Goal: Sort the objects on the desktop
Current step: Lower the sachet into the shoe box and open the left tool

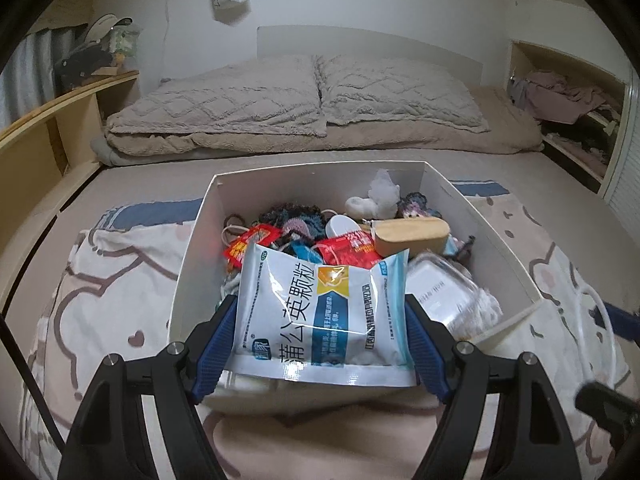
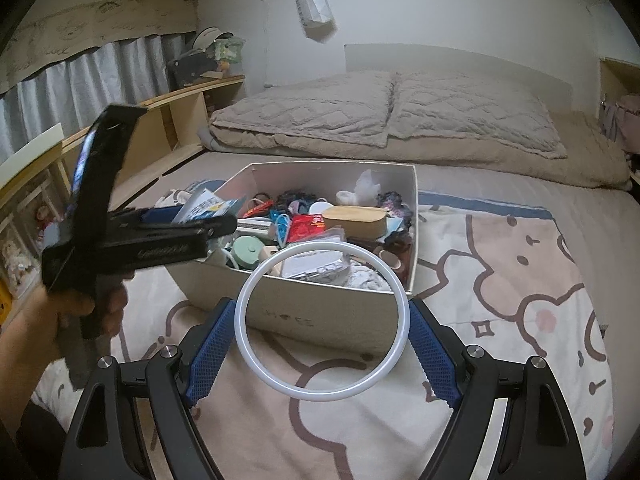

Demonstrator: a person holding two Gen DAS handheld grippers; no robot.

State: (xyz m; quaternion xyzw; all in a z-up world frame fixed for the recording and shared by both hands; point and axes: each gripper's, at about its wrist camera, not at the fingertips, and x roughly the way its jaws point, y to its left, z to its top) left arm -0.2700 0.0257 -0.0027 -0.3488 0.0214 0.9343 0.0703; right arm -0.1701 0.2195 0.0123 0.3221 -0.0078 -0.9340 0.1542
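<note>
1. Counting one white box (image 1: 192,248), sitting open on the bed.
2. Counting one blue-and-white sachet (image 1: 320,312), lying between blue pads.
3. Counting one white ring (image 2: 322,320), likewise spanning two pads.
4. Counting two red packets (image 1: 252,246), lying in the box.
5. Counting one wooden-lidded case (image 1: 410,236) and one clear plastic case (image 1: 440,292).
6. Counting two grey pillows (image 1: 320,96), lying side by side.
7. Counting two grippers: left gripper (image 1: 320,320), right gripper (image 2: 322,322).
8. Leaving the yarn pieces uncounted; too tangled.
</note>
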